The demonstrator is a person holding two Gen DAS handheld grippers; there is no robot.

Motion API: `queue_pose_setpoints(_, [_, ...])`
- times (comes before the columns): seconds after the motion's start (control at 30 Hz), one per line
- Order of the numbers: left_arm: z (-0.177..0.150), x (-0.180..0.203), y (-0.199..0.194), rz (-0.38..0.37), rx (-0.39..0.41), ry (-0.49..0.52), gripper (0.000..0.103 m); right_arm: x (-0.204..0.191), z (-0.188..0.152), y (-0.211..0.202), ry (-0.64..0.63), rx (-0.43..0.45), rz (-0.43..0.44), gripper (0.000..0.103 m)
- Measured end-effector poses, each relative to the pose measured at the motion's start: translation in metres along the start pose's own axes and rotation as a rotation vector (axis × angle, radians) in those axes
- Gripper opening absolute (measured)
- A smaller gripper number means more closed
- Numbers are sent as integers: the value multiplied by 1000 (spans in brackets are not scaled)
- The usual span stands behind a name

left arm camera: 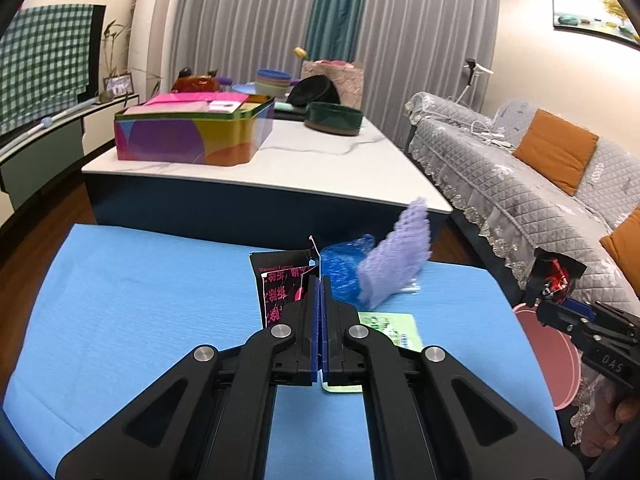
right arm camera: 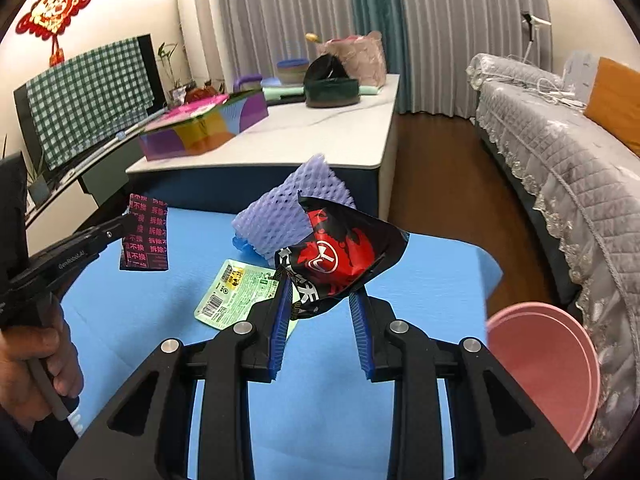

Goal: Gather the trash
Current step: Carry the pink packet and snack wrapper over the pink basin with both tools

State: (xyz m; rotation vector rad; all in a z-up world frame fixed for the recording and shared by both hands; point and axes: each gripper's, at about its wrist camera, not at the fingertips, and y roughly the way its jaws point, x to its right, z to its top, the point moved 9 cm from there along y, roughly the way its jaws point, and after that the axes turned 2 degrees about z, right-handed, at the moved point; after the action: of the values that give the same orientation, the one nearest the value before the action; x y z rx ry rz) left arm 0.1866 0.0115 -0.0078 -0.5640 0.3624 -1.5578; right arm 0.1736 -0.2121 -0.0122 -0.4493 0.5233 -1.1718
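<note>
Holding trash in both: my left hand-held gripper (left arm camera: 320,284) is pressed together on a black-and-pink card (right arm camera: 145,236), my right hand-held gripper (right arm camera: 320,300) pinches a black-red wrapper (right arm camera: 344,256). On the blue mat (right arm camera: 400,400), green packet (right arm camera: 236,292) at 10 o'clock from right gripper, purple foam net (right arm camera: 288,216) at 12. Pink bin (right arm camera: 552,368) at 3.

both wrist cameras look forward and slightly down along their own fingers, close above the blue mat (left arm camera: 140,300), the left probably a little further left, sharing the mat and the white table (right arm camera: 340,136) behind.
</note>
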Motion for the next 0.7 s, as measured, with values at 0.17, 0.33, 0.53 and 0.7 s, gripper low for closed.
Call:
queue_pose_setpoints(0.17, [-3, 15, -12, -31, 9, 5, 0, 10, 1, -31, 25, 12, -12, 30])
queue_pose_setpoints(0.33, [-2, 35, -22, -68, 25, 30, 0, 25, 4, -62, 45, 26, -29, 30])
queue_pose_setpoints(0.53, [-3, 56, -28, -105, 34, 55, 0, 44, 7, -95, 23, 29, -68, 30])
queue_pose_setpoints(0.7, [-8, 77, -31, -132, 31, 85, 0, 69, 11, -116, 10, 46, -100, 30])
